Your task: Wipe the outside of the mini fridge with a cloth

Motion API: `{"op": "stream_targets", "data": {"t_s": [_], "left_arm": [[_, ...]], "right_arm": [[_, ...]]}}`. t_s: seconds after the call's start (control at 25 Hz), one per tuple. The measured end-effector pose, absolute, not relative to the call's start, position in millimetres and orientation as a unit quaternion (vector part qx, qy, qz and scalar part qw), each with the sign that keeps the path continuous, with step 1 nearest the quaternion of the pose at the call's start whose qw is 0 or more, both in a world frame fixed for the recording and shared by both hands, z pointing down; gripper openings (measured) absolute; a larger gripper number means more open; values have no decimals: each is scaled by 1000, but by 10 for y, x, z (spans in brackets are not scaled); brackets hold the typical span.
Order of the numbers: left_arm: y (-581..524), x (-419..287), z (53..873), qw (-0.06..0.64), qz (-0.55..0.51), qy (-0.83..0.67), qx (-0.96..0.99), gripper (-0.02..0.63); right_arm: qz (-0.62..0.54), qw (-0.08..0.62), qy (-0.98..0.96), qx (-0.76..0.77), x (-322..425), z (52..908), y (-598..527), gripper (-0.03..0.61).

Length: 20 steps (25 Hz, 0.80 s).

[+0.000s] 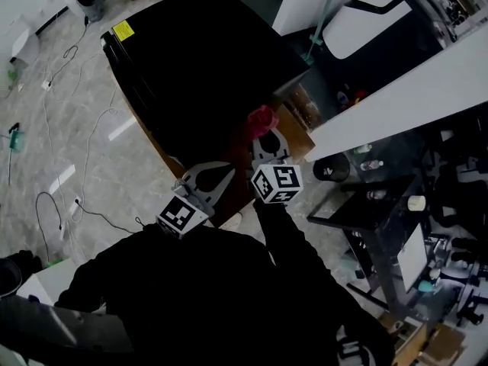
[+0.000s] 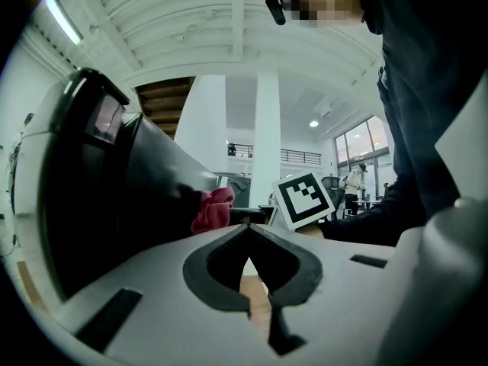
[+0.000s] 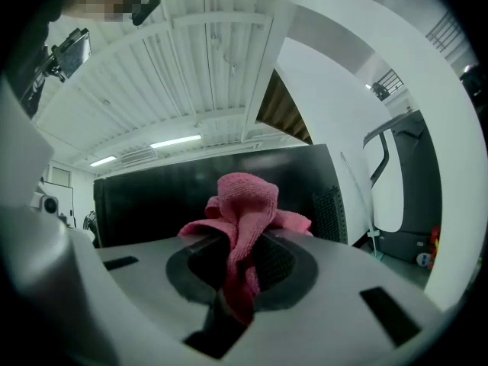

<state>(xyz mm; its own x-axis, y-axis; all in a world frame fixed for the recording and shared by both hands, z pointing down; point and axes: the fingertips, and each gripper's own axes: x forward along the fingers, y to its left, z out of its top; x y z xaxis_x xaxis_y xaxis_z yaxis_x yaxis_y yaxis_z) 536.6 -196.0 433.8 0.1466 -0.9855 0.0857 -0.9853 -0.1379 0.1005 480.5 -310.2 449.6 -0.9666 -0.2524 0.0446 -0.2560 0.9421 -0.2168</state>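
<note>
Looking down from the head, left to right: grey floor (image 1: pixel 69 113) strewn with thin cables (image 1: pixel 85 155); then the black mini fridge (image 1: pixel 198 59), yellow label (image 1: pixel 123 30) on its far top corner; then a white table (image 1: pixel 396 97) running off to the right. Nearer the body, side by side below the fridge: left gripper (image 1: pixel 227 169), then right gripper (image 1: pixel 264 136), with a pink cloth (image 1: pixel 261 118) at the right one's tips, by the fridge's near edge. Jaw state hard to judge from up here.

Shown properly only in the left gripper view: left gripper (image 2: pixel 248 233) closed tip to tip, nothing between the jaws, held close beside the fridge's dark wall (image 2: pixel 114 189). Also there, side-on: the cloth (image 2: pixel 213 208) bunched next to that wall, and the right gripper's marker cube (image 2: pixel 305 198) just right of it.

Shown only in the right gripper view: right gripper (image 3: pixel 242 242) clamped on the cloth (image 3: pixel 244 200), one fold pinched between the jaws, the rest puffed up above them. Behind it, the fridge (image 3: pixel 152 197), with a perforated panel (image 3: pixel 329 204) at its right edge. Contact between cloth and fridge not clear from this angle.
</note>
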Motion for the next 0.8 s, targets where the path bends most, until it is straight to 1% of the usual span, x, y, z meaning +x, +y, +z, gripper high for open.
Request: {"op": "stream_targets", "data": {"t_s": [0.24, 0.48, 0.64, 0.8], "left_arm": [[-2114, 5372, 4328, 58, -12, -662, 747, 5], [-1943, 5362, 4661, 85, -3, -654, 751, 5], [-1721, 5349, 4876, 100, 0, -627, 773, 5], [-1340, 5178, 5069, 115, 12, -602, 790, 5]], "right_arm": [[119, 11, -980, 160, 4792, 4592, -3563, 55], [125, 50, -965, 225, 4777, 4784, -4014, 55], [118, 56, -960, 249, 4927, 4861, -3863, 55], [133, 54, -952, 271, 5071, 5021, -3344, 55]]}}
